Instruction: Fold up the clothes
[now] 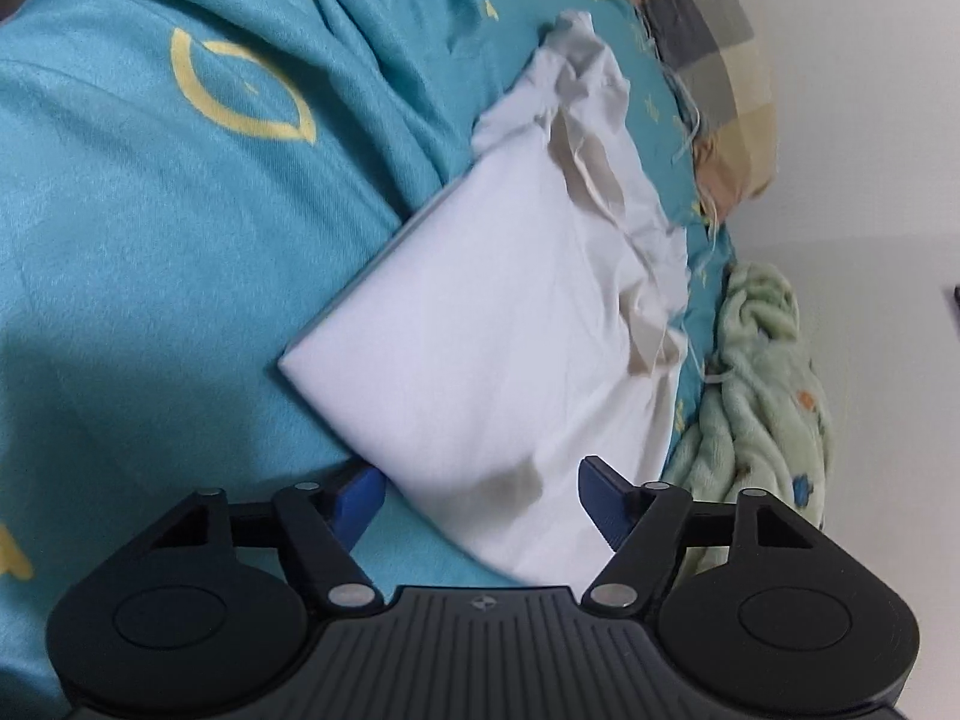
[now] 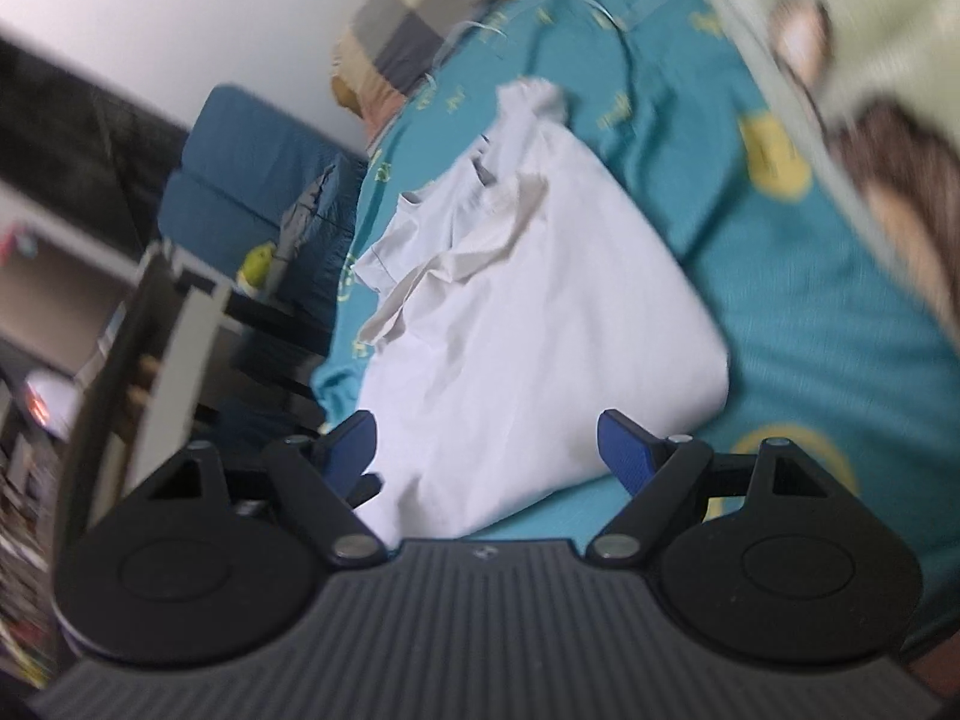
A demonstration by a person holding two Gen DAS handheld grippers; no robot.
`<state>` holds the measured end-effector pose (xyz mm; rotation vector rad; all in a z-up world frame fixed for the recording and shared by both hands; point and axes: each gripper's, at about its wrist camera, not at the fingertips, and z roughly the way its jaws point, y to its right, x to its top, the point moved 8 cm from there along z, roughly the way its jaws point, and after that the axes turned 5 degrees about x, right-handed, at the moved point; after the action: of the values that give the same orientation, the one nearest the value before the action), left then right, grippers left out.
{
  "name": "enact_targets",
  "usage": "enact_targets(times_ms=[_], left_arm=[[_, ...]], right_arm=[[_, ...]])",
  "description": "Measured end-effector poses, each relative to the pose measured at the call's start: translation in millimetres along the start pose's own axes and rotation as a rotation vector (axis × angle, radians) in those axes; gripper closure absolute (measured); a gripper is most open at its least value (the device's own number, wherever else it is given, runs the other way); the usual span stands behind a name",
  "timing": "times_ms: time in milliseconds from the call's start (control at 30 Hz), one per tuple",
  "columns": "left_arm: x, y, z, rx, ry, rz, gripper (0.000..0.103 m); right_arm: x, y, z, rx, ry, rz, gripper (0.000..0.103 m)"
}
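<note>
While both the left gripper (image 1: 483,489) and right gripper (image 2: 486,441) are hovering spread over the white garment (image 1: 504,324), its loose bunched end is risking unravelling if snagged.

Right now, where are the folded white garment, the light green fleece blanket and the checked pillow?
folded white garment (image 1: 480,324), left wrist view, flat middle.
light green fleece blanket (image 1: 762,372), left wrist view, rumpled centre.
checked pillow (image 1: 708,42), left wrist view, grey squares.
</note>
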<state>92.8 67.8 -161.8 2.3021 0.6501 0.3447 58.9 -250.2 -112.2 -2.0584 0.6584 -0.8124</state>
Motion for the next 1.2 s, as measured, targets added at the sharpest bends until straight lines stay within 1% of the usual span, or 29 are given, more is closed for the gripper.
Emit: enact_targets(times_ms=[67, 133, 233, 300, 367, 400, 467, 500, 533, 600, 633, 667, 700, 733, 767, 800, 833, 933, 1000, 1100, 1200], left_arm=[[3.5, 0.1, 1.1, -0.019, 0.013, -0.033, 0.033], [7.0, 0.1, 2.1, -0.039, 0.027, -0.066, 0.039], [11.5, -0.1, 3.1, -0.066, 0.043, -0.112, 0.039], [10.5, -1.8, 2.5, -0.077, 0.038, -0.131, 0.039], [8.0, -6.8, 3.8, -0.071, 0.026, -0.153, 0.037], [6.8, -9.2, 4.4, -0.069, 0.020, -0.164, 0.035], [5.3, -12.9, 5.8, -0.064, 0.012, -0.181, 0.035], [6.3, -12.5, 6.9, -0.063, 0.016, -0.181, 0.035], [7.3, -12.0, 8.0, -0.063, 0.020, -0.180, 0.035], [9.4, -11.1, 10.1, -0.061, 0.027, -0.180, 0.038], [10.4, -10.7, 11.2, -0.060, 0.030, -0.179, 0.043], [11.4, -10.2, 12.3, -0.059, 0.034, -0.179, 0.051], [12.4, -9.8, 13.4, -0.058, 0.037, -0.179, 0.066], [13.4, -9.4, 14.4, -0.058, 0.041, -0.178, 0.073], [14.4, -8.9, 15.5, -0.057, 0.045, -0.178, 0.079], [16.0, -6.4, 14.7, -0.066, 0.053, -0.169, 0.090], [15.6, -1.5, 8.4, -0.083, 0.066, -0.152, 0.091], [2.4, 10.7, -23.0, -0.103, 0.099, -0.115, 0.092], [-6.5, 19.0, -44.0, -0.117, 0.120, -0.091, 0.093], [-19.8, 31.4, -75.5, -0.137, 0.153, -0.054, 0.093], [-33.3, 43.8, -107.1, -0.157, 0.186, -0.018, 0.093]], right_arm=[[-1.9, 9.1, 3.4, 0.043, -0.016, 0.110, 0.019], [-6.4, 18.7, 10.0, 0.068, -0.040, 0.224, 0.019], [-18.3, 28.7, 29.0, 0.038, -0.097, 0.324, 0.019], [-25.4, 35.1, 41.4, 0.014, -0.129, 0.385, 0.019], [-24.7, 42.7, 50.5, -0.039, -0.107, 0.406, 0.019], [-22.2, 46.3, 52.9, -0.055, -0.082, 0.415, 0.019], [-17.0, 53.0, 57.1, -0.082, -0.032, 0.433, 0.020], [-13.9, 54.0, 57.3, -0.083, -0.006, 0.437, 0.022], [-10.4, 54.8, 56.6, -0.097, 0.020, 0.424, 0.030], [-5.3, 59.0, 56.4, -0.115, 0.058, 0.405, 0.041], [-3.7, 61.7, 56.6, -0.124, 0.070, 0.399, 0.061], [-3.0, 64.9, 56.3, -0.142, 0.073, 0.391, 0.077], [-2.4, 66.5, 55.1, -0.147, 0.075, 0.383, 0.081], [-1.7, 63.8, 53.2, -0.135, 0.081, 0.371, 0.085], [-0.9, 61.2, 51.4, -0.123, 0.086, 0.359, 0.089], [0.2, 57.2, 49.0, -0.110, 0.093, 0.343, 0.089], [2.3, 49.8, 45.1, -0.092, 0.105, 0.316, 0.090], [7.1, 30.6, 34.1, -0.051, 0.126, 0.267, 0.091], [8.7, 20.4, 24.3, -0.028, 0.126, 0.266, 0.093], [9.3, -0.2, 5.5, -0.007, 0.124, 0.230, 0.093], [1.9, -18.8, -19.4, 0.007, 0.117, 0.204, 0.093]])
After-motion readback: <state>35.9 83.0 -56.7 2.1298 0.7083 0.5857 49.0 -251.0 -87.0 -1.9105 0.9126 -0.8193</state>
